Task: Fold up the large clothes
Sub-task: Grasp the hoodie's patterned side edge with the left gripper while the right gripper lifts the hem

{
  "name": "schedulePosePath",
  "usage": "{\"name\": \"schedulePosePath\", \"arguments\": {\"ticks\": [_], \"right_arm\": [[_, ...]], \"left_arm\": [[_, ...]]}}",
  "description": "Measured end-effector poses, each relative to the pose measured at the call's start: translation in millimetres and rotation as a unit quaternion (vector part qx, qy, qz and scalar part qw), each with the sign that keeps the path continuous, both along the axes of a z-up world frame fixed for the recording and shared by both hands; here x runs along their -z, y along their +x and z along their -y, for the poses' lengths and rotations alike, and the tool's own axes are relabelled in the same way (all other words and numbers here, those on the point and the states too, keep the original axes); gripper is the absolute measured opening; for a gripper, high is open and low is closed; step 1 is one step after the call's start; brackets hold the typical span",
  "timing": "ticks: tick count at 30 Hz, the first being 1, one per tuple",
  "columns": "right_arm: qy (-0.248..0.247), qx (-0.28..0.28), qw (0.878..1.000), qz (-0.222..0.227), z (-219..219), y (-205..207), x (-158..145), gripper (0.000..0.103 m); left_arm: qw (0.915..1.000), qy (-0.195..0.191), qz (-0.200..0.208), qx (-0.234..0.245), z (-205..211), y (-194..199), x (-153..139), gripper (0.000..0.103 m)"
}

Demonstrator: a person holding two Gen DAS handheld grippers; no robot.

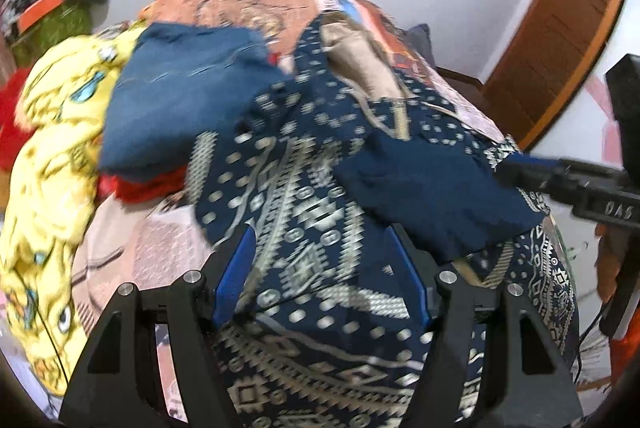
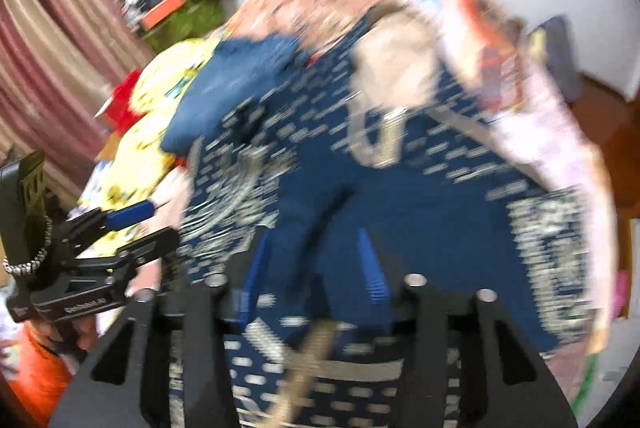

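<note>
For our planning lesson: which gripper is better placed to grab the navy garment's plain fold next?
Probably the right gripper: its open jaws straddle the plain fold. The left gripper hovers open over the patterned cloth, beside that fold.

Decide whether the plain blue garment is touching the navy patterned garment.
Touching. The left wrist view shows the plain blue garment lying partly over the navy patterned garment, overlapping its upper left edge with no gap.

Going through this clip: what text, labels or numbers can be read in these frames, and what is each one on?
"DAS": raised letters on the black body of the right gripper, left wrist view; any further characters are unreadable.
Pale lettering on the black body of the left gripper, right wrist view: too blurred to read.
Navy patterned garment: woven motifs only, no text.
</note>
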State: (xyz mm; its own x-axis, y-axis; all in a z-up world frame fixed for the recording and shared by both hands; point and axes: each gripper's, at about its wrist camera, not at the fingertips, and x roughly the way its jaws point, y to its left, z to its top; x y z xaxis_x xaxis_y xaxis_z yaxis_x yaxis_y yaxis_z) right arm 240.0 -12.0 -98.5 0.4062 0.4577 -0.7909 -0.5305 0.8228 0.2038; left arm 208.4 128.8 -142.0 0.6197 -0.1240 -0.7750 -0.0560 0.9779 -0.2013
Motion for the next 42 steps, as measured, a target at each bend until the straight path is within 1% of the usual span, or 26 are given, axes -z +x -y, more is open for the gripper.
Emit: {"name": "schedulePosePath", "arguments": {"ticks": [1,3,7,11,14,17,18,20,21,23,24,25,26,27,29,31,34,36,39,42], "right_arm": [[-0.007,0.016,1.0,0.017,16,1,-5,0.047],[-0.015,0.041,0.999,0.029,43,8,-8,0.047],[-0.031,0.105,0.993,0.035,89,19,-4,0.048],[-0.038,0.156,0.987,0.014,136,24,9,0.048],[-0.037,0.184,0.982,-0.015,161,28,28,0.048],[-0.041,0.199,0.978,-0.037,176,29,44,0.048],[-0.043,0.203,0.977,-0.043,179,31,50,0.048],[-0.043,0.207,0.976,-0.051,184,31,56,0.048],[-0.042,0.207,0.976,-0.053,187,30,57,0.048],[-0.039,0.206,0.976,-0.06,188,32,62,0.048],[-0.038,0.205,0.976,-0.062,189,32,63,0.048],[-0.036,0.203,0.976,-0.065,187,33,64,0.048],[-0.036,0.201,0.977,-0.066,187,33,65,0.048],[-0.036,0.199,0.977,-0.066,185,34,65,0.048],[-0.036,0.195,0.978,-0.063,182,34,65,0.048],[-0.042,0.191,0.979,-0.054,177,34,63,0.048],[-0.048,0.18,0.981,-0.05,171,36,65,0.048],[-0.052,0.175,0.982,-0.052,167,37,68,0.048],[-0.059,0.166,0.983,-0.051,161,36,71,0.048],[-0.056,0.15,0.985,-0.059,154,35,74,0.048]], "left_arm": [[0.9999,0.007,0.001,0.011,10,6,-2,0.066],[0.9995,0.017,0.001,0.027,23,16,-4,0.066],[0.9975,0.026,-0.01,0.065,55,40,0,0.066],[0.9957,0.028,-0.035,0.081,76,62,16,0.066],[0.9943,0.032,-0.061,0.082,84,78,34,0.066],[0.9928,0.046,-0.081,0.076,89,88,51,0.066],[0.9924,0.054,-0.086,0.07,90,91,57,0.066],[0.9925,0.066,-0.082,0.062,90,93,62,0.066],[0.9926,0.073,-0.077,0.06,90,94,63,0.063],[0.9921,0.088,-0.073,0.053,89,96,63,0.054],[0.9917,0.093,-0.072,0.052,88,97,62,0.045],[0.991,0.1,-0.072,0.052,86,97,61,0.034],[0.9908,0.103,-0.07,0.053,84,97,60,0.028],[0.991,0.102,-0.067,0.055,80,97,57,0.018],[0.9928,0.09,-0.052,0.058,71,94,47,0.016],[0.995,0.076,-0.028,0.059,62,87,34,0.013],[0.997,0.057,0.014,0.05,42,72,11,0.013],[0.9973,0.046,0.033,0.046,33,63,1,0.013],[0.9979,0.033,0.039,0.041,22,55,-4,0.013],[0.9987,0.038,0.025,0.024,10,49,7,0.013]]}}
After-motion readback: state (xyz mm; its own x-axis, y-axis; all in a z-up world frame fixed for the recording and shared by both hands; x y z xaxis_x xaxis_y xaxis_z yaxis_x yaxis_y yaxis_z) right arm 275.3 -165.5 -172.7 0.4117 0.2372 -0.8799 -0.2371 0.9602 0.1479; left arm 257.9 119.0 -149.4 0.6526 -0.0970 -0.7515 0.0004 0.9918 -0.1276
